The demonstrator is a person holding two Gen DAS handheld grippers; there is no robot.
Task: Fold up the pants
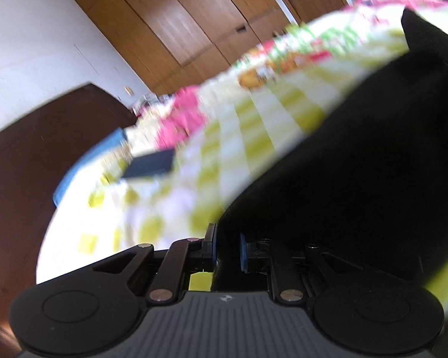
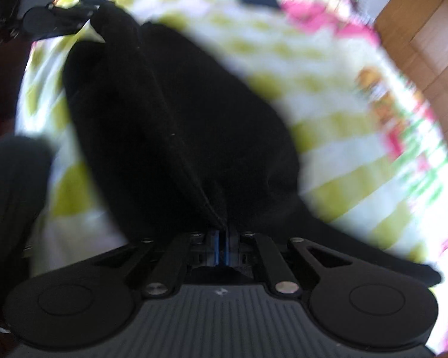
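We see a bed [image 1: 254, 137] spread with a green-and-white checked cover with pink flowers, and the black pants [image 2: 176, 125] draped over it, both views blurred. Behind the bed stand brown wooden wardrobe doors [image 1: 176, 21]. A small dark flat object [image 1: 150, 164] lies on the cover, well apart from the pants. Our left tool [image 1: 227, 249] pinches a thick fold of the black cloth between its blue pads. Our right tool [image 2: 222, 249] is clamped almost fully together on a hem edge of the pants
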